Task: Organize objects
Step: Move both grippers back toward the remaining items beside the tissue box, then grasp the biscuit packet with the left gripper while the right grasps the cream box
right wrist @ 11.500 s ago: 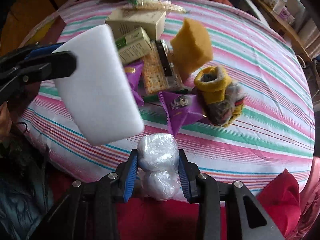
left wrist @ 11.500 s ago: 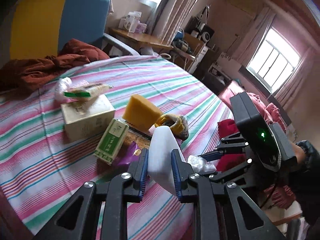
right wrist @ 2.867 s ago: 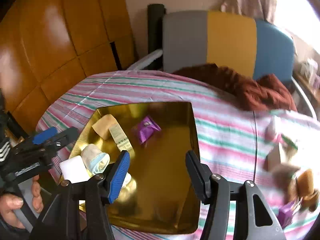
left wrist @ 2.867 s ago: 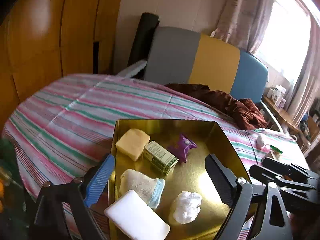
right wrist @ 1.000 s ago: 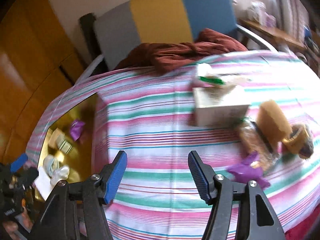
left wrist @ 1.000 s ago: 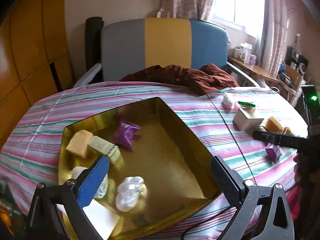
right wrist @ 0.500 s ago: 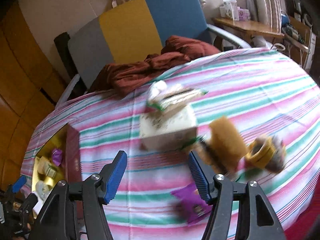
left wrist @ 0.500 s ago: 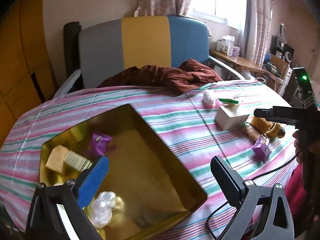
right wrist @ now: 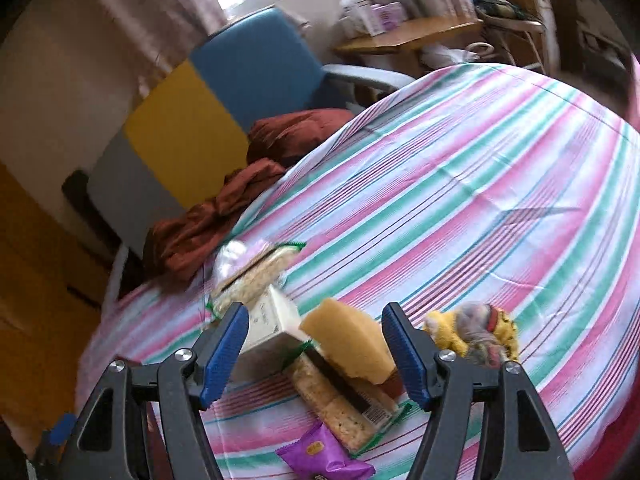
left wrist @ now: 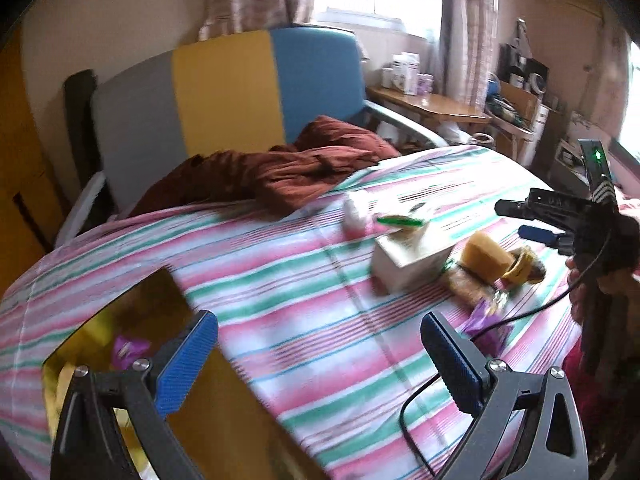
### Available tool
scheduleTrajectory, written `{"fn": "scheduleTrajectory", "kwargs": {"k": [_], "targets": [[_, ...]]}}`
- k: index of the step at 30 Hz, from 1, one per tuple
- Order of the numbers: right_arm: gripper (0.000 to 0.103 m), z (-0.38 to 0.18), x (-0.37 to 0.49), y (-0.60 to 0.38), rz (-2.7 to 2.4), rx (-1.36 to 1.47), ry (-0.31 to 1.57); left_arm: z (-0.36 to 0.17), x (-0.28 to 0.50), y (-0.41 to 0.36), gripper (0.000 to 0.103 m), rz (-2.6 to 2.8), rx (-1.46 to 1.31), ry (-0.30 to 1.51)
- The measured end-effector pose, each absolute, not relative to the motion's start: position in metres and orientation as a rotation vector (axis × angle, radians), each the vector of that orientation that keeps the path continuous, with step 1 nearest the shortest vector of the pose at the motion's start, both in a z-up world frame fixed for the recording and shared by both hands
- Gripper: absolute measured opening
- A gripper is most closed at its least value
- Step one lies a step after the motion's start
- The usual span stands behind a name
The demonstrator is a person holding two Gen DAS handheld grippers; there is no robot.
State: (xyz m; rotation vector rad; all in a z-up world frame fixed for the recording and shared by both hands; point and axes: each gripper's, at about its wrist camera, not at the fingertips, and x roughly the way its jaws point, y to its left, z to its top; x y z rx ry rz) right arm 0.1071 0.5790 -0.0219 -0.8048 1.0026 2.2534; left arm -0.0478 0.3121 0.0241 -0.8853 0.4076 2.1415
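Observation:
My left gripper is open and empty above the striped tablecloth, beside the gold tray, which holds a purple packet. My right gripper is open and empty, just above a yellow sponge. Around the sponge lie a white box, a cracker packet, a purple snack packet, a yellow-grey sock and a clear-wrapped biscuit pack. The same pile shows in the left wrist view, with the sponge and box near my right gripper.
A dark red cloth lies at the table's far edge, against a grey, yellow and blue chair. A black cable crosses the tablecloth's right side. A wooden side table with clutter stands behind.
Both grippers have swung right, away from the tray and toward the pile of loose objects. My right gripper has come down close over the yellow sponge. Both stay open and empty.

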Motion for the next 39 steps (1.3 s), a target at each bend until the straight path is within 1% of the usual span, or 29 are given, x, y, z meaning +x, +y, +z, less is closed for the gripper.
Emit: {"fn": "scheduleTrajectory", "kwargs": {"k": [2,6,9,19,24,28,29,30,32,35,39], "targets": [[0.071,-0.021,0.112,0.582,2.243,-0.784,1.029,0.025,-0.053,0.334,0.101,2.109,-0.890,0.430],[0.071,-0.023,0.112,0.584,2.243,-0.788,1.060,0.026,-0.067,0.378,0.095,2.041,-0.899,0.453],[0.071,-0.023,0.112,0.584,2.258,-0.795,1.080,0.022,-0.077,0.410,0.093,1.993,-0.909,0.478],[0.071,-0.028,0.109,0.584,2.290,-0.834,1.145,-0.008,-0.097,0.501,0.078,1.822,-0.922,0.628],[0.071,-0.029,0.106,0.582,2.308,-0.855,1.152,-0.029,-0.107,0.532,0.078,1.760,-0.970,0.673],[0.071,-0.030,0.106,0.583,2.305,-0.861,1.159,-0.050,-0.121,0.549,0.077,1.708,-1.072,0.661],[0.071,-0.030,0.106,0.583,2.304,-0.862,1.163,-0.055,-0.124,0.550,0.075,1.692,-1.096,0.644],[0.071,-0.031,0.105,0.584,2.302,-0.863,1.166,-0.055,-0.127,0.549,0.063,1.684,-1.100,0.610],[0.071,-0.032,0.105,0.584,2.296,-0.866,1.161,-0.052,-0.130,0.545,0.049,1.671,-1.121,0.542],[0.071,-0.032,0.106,0.585,2.293,-0.868,1.157,-0.050,-0.120,0.529,0.047,1.705,-1.078,0.549],[0.071,-0.032,0.106,0.583,2.292,-0.877,1.143,-0.046,-0.108,0.498,0.046,1.737,-1.075,0.512]]}}
